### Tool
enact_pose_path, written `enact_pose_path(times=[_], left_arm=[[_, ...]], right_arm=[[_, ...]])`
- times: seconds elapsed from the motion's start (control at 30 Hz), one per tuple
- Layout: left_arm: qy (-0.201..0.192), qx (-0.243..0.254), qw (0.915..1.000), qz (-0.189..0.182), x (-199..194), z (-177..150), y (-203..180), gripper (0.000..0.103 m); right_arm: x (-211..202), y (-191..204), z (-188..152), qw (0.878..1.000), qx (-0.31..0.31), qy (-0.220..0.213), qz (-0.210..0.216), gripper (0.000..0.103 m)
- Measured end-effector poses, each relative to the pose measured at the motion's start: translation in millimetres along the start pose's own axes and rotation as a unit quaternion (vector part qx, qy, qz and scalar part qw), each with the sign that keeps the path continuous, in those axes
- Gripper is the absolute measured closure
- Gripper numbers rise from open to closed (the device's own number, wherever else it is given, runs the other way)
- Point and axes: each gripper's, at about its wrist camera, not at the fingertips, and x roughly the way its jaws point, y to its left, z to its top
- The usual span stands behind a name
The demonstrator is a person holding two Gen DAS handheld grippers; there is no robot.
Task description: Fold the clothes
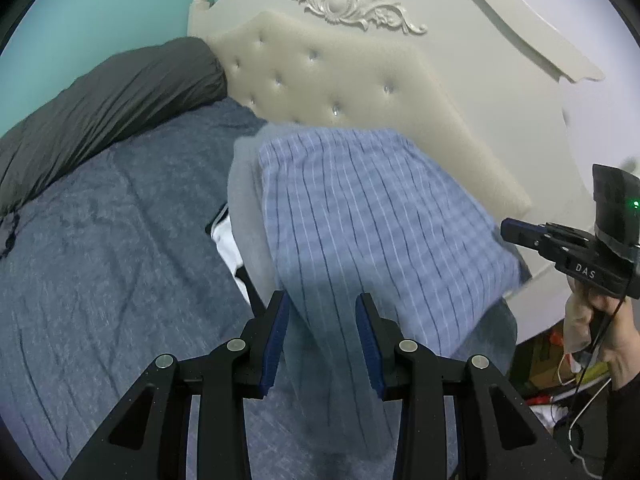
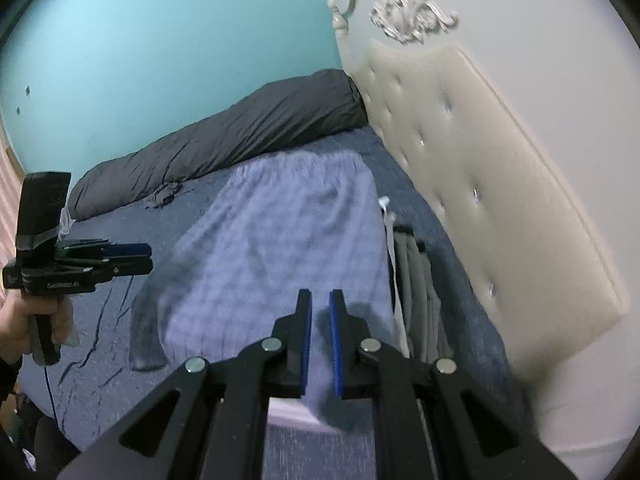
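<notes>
A blue plaid garment (image 1: 368, 216) (image 2: 280, 240) lies spread on the dark blue bed cover, blurred by motion. My left gripper (image 1: 323, 320) is open, its blue pads wide apart over the garment's near end, and nothing is pinched between them. In the right wrist view it (image 2: 138, 257) hovers left of the garment, held by a hand. My right gripper (image 2: 320, 312) hangs just above the garment's near edge, its pads a narrow gap apart with only cloth below them. Seen from the left wrist, it (image 1: 514, 232) is off the garment's right corner.
A grey folded garment (image 2: 420, 280) (image 1: 248, 216) lies between the plaid one and the cream tufted headboard (image 2: 480, 168) (image 1: 340, 76). A dark grey rolled duvet (image 1: 100, 108) (image 2: 224, 136) runs along the teal wall. Clutter (image 1: 560, 368) sits on the floor past the bed's edge.
</notes>
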Motion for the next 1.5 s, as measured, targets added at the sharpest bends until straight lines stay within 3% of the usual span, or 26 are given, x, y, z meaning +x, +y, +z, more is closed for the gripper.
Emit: enact_pose_path(times=[0.33,0.57,0.8,1.13,1.5], left_arm=[[0.030,0.008,0.9990,0.034,6,-25,-8,0.065],[0.025,-0.001,0.9987,0.044,-4,-33,-9,0.065],[0.010,-0.008,0.9990,0.042,-30,-43,-12,0.065],[-0.018,0.006,0.9993,0.033,-80,-65,-46,0.064],[-0.056,0.026,0.9976,0.030,-145,-97,-73,0.062]], right_arm=[[-10,-16,-21,0.999,0.037,0.001,-0.018,0.095],[-28,-15,-26,0.998,0.046,-0.018,-0.029,0.095],[-57,15,-34,0.997,0.030,-0.048,-0.051,0.095],[-99,65,-59,0.994,0.045,-0.075,-0.059,0.093],[-148,120,-88,0.990,0.069,-0.098,-0.075,0.078]])
